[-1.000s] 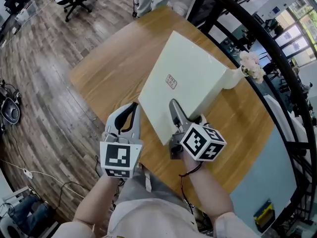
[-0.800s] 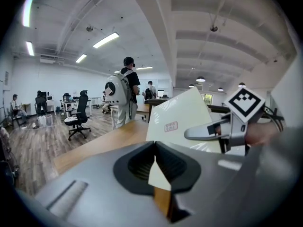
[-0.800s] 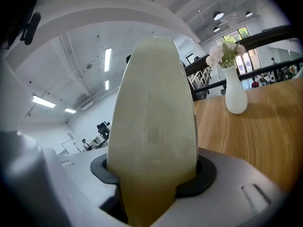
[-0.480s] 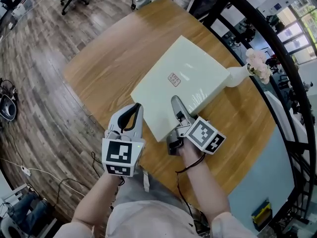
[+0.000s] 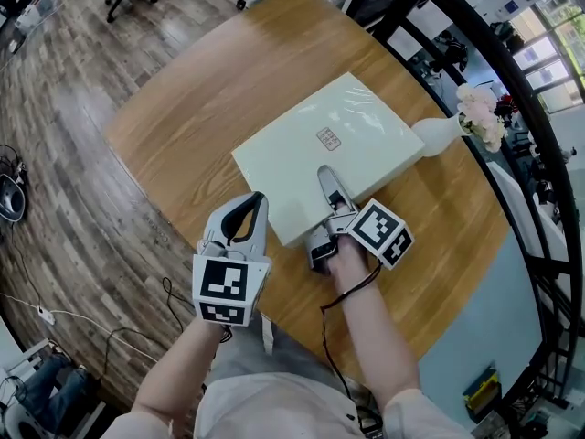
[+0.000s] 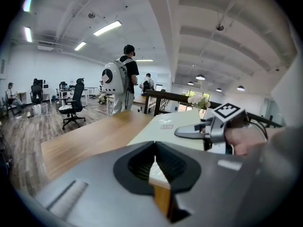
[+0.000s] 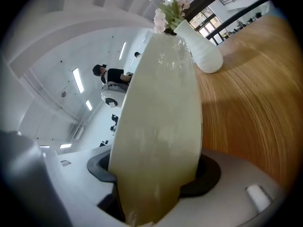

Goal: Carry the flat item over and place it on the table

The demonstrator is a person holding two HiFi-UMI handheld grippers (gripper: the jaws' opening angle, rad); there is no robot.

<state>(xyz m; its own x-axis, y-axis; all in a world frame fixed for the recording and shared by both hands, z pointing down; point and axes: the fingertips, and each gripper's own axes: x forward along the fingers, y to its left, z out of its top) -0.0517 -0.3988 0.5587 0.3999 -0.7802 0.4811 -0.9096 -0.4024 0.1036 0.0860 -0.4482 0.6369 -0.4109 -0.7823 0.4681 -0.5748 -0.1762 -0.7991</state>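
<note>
Looking down from the head view, I have the round wooden table (image 5: 183,108) filling most of the scene. It is the drop-off surface, so the load is already over the right place.

The flat item (image 5: 320,154), a pale, glossy slab, lies across the middle of the table, well in from every edge. It looks down or very nearly down. Its near edge may be slightly raised, because that is where I hold it. Its far corner sits just beside the white vase (image 5: 439,133) of flowers. I cannot tell whether the two touch, so I judge that corner the one to watch on release.

My right gripper (image 5: 331,199) is clamped on the slab's near edge. The right gripper view shows the slab running straight out from between the jaws, one above and one below. That grip lets one hand carry the slab level.

My left gripper (image 5: 239,222) hangs at the table's near rim beside the slab. Its jaws are closed on nothing, so it is just a spare hand out of the way.

A small printed label (image 5: 329,138) faces up on the slab.
</note>
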